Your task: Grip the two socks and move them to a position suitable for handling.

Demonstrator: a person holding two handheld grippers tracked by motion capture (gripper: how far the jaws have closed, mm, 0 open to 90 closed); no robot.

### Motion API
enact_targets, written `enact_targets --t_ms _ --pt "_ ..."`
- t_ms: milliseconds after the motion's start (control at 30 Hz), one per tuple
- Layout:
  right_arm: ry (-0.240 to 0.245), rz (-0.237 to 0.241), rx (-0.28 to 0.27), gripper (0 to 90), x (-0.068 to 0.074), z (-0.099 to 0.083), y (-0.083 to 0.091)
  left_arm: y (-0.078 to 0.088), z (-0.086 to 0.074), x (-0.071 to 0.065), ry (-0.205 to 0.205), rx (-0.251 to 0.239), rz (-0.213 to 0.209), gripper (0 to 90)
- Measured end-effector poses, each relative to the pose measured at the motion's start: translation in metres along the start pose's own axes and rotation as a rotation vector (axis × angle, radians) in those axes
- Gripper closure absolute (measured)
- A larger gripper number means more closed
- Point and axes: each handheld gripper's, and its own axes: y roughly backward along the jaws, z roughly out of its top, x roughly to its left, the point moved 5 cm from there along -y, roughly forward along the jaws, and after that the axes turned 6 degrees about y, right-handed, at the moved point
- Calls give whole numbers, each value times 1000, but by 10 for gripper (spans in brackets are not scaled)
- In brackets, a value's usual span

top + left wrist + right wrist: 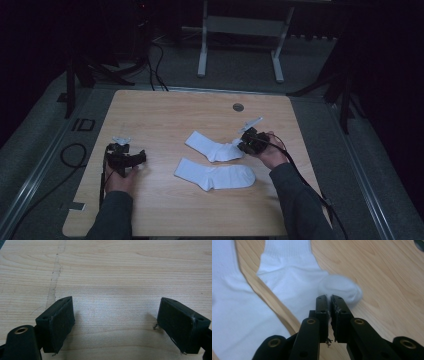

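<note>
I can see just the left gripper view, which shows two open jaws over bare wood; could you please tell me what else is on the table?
Observer: Two white socks lie near the table's middle: the far sock and the near sock, side by side and apart.
Operator: Thank you. What is the right gripper doing?
Observer: The right gripper is at the far sock's toe end with its jaws nearly together; whether they pinch fabric, I cannot tell.
Operator: And where does my left gripper sit relative to the socks?
Observer: The left gripper rests on bare table on the left side, well clear of both socks.
</note>
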Motion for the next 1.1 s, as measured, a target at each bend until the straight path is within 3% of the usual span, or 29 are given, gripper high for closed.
enact_targets --t_ms 300,533,1100 --pt "-31 -37 1 697 -12 -20 11 0 0 0 0 0 0 143" --pt "-20 -37 -20 641 -13 -12 23 0 0 0 0 0 0 143" --pt "32 -12 -7 601 -6 -2 21 0 0 0 0 0 0 143"
